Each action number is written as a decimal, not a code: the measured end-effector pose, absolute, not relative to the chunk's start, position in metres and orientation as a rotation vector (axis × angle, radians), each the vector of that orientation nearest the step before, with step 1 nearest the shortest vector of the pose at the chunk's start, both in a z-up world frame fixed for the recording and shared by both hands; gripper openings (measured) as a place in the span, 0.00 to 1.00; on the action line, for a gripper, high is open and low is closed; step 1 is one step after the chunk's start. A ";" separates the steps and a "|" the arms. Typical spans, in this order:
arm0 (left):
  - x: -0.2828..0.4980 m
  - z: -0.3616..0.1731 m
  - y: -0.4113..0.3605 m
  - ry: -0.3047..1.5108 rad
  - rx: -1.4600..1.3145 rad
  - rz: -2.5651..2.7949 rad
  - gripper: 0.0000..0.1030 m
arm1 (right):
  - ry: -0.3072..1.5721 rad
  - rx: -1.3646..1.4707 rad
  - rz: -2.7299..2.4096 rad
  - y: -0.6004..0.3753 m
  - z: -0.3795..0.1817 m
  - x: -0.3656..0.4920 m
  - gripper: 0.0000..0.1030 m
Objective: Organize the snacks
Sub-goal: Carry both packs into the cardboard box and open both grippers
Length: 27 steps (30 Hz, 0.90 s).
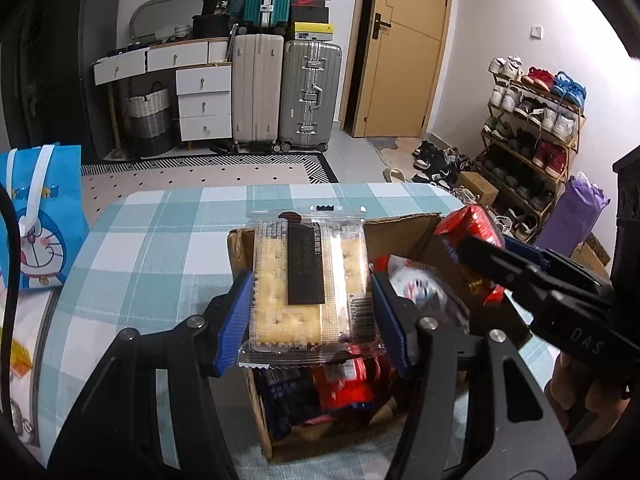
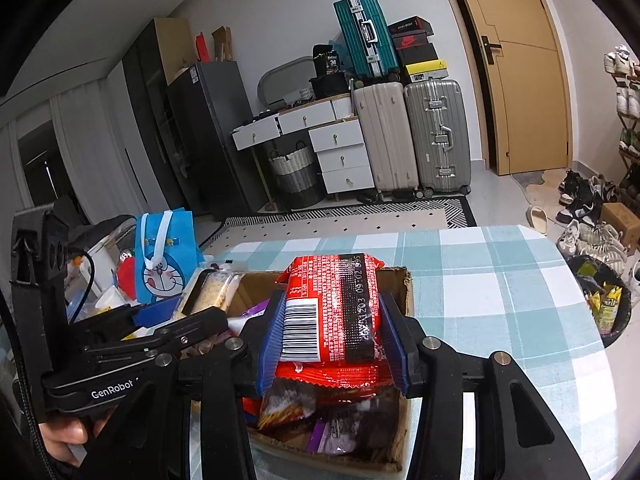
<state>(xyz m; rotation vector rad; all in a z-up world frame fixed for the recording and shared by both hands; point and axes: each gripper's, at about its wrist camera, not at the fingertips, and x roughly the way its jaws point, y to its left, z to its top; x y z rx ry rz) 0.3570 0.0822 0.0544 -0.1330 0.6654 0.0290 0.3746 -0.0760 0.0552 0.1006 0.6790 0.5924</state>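
Checked desk below, open snack box on it, packets piled inside. Over the box, right tongs clamped on a red packet. Beside them, left tongs clamped on a clear cracker pack, lifted above the box too.
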 end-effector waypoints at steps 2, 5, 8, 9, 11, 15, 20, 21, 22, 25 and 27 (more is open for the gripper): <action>0.362 0.052 0.081 0.674 -0.127 0.028 0.54 | 0.688 0.092 0.594 -0.074 0.052 0.375 0.44; 0.369 0.047 0.077 0.682 -0.111 0.022 0.54 | 0.696 0.076 0.597 -0.072 0.048 0.377 0.44; 0.375 0.041 0.074 0.695 -0.105 0.019 0.54 | 0.704 0.066 0.598 -0.071 0.044 0.377 0.44; 0.378 0.040 0.072 0.698 -0.104 0.019 0.54 | 0.710 0.064 0.598 -0.071 0.042 0.378 0.44; 0.381 0.036 0.071 0.700 -0.099 0.017 0.54 | 0.708 0.063 0.599 -0.073 0.042 0.379 0.44; 0.384 0.032 0.070 0.702 -0.096 0.016 0.54 | 0.708 0.052 0.604 -0.072 0.041 0.379 0.44; 0.391 0.029 0.069 0.698 -0.094 0.021 0.54 | 0.705 0.056 0.595 -0.072 0.040 0.380 0.44; 0.392 0.029 0.069 0.695 -0.093 0.020 0.54 | 0.703 0.054 0.593 -0.071 0.041 0.381 0.44; 0.393 0.029 0.069 0.692 -0.092 0.019 0.54 | 0.700 0.052 0.592 -0.070 0.042 0.381 0.44; 0.399 0.028 0.066 0.689 -0.084 0.021 0.54 | 0.694 0.046 0.583 -0.068 0.042 0.384 0.44; 0.402 0.027 0.068 0.688 -0.087 0.022 0.54 | 0.690 0.048 0.575 -0.068 0.043 0.386 0.44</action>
